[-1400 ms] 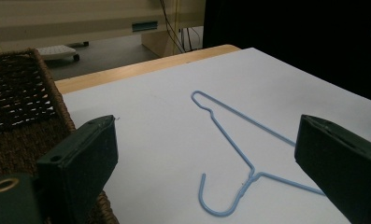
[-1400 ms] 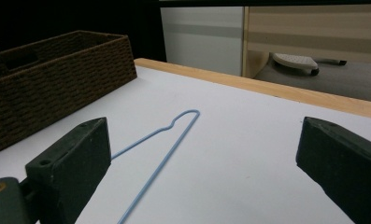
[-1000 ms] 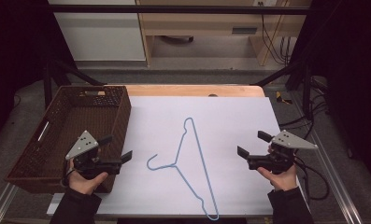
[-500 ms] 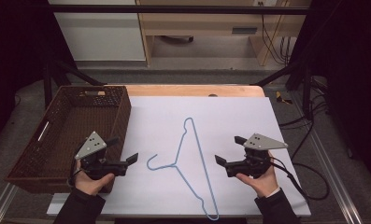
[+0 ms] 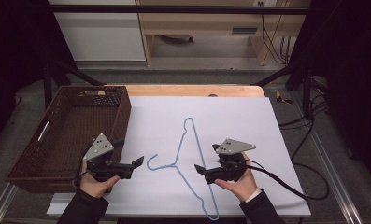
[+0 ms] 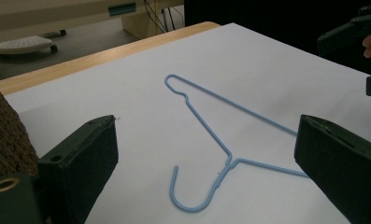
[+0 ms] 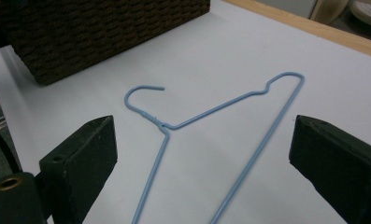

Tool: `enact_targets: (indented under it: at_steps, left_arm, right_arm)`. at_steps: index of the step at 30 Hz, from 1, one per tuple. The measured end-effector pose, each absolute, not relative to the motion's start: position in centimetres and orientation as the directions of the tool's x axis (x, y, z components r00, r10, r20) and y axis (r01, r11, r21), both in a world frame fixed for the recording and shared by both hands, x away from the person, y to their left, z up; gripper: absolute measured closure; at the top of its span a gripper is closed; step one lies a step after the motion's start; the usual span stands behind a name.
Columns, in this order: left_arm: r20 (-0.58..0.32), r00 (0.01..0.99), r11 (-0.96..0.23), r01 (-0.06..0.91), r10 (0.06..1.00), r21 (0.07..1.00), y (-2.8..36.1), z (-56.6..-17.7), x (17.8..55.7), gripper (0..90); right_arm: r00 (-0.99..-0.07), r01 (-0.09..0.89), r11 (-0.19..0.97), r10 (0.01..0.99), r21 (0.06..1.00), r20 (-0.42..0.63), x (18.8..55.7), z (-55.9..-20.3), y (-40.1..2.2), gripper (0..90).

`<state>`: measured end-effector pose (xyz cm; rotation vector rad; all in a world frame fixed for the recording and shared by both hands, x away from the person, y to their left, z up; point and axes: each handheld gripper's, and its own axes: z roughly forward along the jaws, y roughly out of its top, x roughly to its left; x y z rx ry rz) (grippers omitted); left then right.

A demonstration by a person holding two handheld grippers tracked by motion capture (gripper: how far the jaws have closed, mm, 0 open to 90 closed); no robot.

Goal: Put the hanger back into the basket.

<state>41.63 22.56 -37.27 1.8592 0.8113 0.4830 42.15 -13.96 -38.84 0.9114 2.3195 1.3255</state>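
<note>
Hanger: the blue wire hanger (image 5: 189, 163) lies flat on the white sheet (image 5: 239, 121), between my grippers
Left gripper (image 5: 137, 163): jaws spread wide; empty; near the hook
Right gripper (image 5: 199, 169): jaws spread wide; empty; just beside the long bar

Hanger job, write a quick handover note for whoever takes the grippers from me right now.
Left gripper: open, holding nothing, aimed at the hook end of the blue wire hanger from its left.
Right gripper: open, holding nothing, close beside the hanger's long bar on its right.
Hanger: lies flat on the white sheet, untouched, hook toward the left gripper.
Brown wicker basket: at the left edge of the table, nothing visible in it.
Done: both grippers brought near the hanger.
Left: grasp it; it is probably meant for the basket.
</note>
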Motion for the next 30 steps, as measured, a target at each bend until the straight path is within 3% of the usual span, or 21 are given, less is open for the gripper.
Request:
enact_targets:
  at_steps: [17, 30]
  left_arm:
    - [-0.036, 0.692, -0.254, 0.312, 0.721, 0.915, 22.6, -37.3, 41.5, 6.5]
    - [-0.036, 0.687, -0.247, 0.309, 0.726, 0.918, 23.2, -37.1, 41.5, 6.5]
  right_arm:
    - [-0.779, 0.425, 0.505, 0.626, 0.751, 0.020, 42.3, -43.1, -9.1, 23.1]
    - [-0.770, 0.499, 0.551, 0.636, 0.669, 0.050, 43.0, -45.7, -7.3, 45.7]
